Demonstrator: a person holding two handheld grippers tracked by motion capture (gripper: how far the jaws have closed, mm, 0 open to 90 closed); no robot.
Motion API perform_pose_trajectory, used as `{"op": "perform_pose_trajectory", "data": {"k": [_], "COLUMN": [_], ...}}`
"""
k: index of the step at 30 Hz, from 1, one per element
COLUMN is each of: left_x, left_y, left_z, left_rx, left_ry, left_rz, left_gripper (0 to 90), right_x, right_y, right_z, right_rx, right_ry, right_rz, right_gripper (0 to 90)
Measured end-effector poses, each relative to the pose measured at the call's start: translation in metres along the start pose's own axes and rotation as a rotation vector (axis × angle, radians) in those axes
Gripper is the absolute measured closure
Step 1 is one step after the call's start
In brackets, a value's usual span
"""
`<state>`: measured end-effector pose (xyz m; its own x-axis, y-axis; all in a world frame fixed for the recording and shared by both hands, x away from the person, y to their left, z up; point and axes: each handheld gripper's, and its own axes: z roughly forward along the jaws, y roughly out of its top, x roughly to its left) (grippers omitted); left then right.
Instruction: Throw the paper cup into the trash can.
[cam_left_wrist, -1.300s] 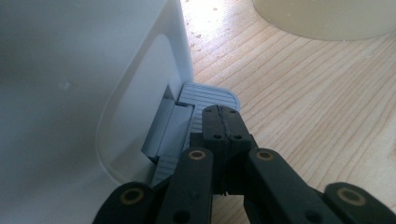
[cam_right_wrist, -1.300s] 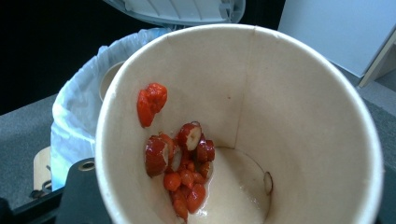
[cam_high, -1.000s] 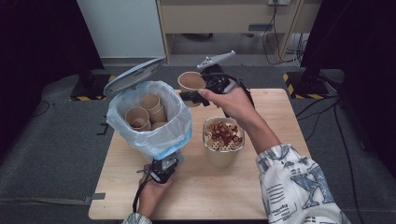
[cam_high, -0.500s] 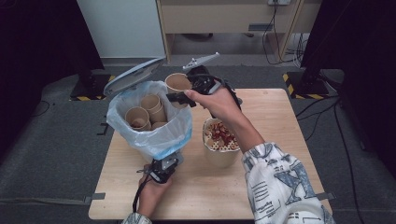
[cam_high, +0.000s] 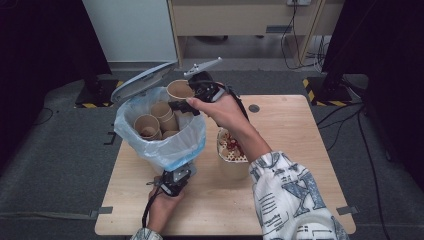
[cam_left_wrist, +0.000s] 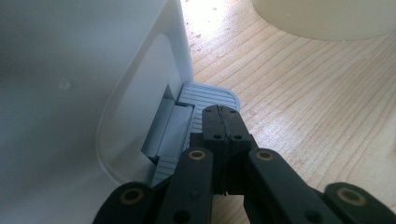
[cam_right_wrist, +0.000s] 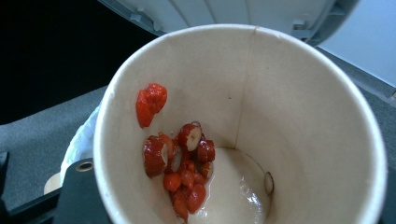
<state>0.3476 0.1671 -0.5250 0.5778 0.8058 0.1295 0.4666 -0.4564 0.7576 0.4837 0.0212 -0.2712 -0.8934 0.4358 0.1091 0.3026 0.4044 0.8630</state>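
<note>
High view: fixed above the person's side, looks forward and down across the whole light wooden tabletop (cam_high: 295, 150). Left claw (cam_left_wrist: 219, 122) view: rides low, almost on the wood, very close to the white plastic pedal bin (cam_left_wrist: 84, 79) and its grey ribbed pedal (cam_left_wrist: 205, 95). Right claw view: looks straight into the brown paper cup with red fruit pieces (cam_right_wrist: 243, 126) from close up. Both the high and the left claw views show the bin (cam_high: 160, 135) and the tabletop; the cup (cam_high: 179, 90) shows in the high view too.

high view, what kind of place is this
Probably a lab or test room set up for recording, not a kitchen. A lone wooden table stands on grey carpet, black-and-yellow tape marks the floor, and loose cables run to cabinets behind.
</note>
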Motion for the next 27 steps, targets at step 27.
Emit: {"op": "perform_pose_trajectory", "data": {"k": [27], "left_x": [0.001], "left_y": [0.0], "left_z": [0.0], "left_rx": [0.0], "left_ry": [-0.007], "left_rz": [0.003], "left_gripper": [89.3], "right_x": [0.002], "right_y": [-0.005], "right_z": [0.033], "right_rx": [0.022], "right_ry": [-0.022], "right_rz": [-0.004], "right_gripper": [30.6]}}
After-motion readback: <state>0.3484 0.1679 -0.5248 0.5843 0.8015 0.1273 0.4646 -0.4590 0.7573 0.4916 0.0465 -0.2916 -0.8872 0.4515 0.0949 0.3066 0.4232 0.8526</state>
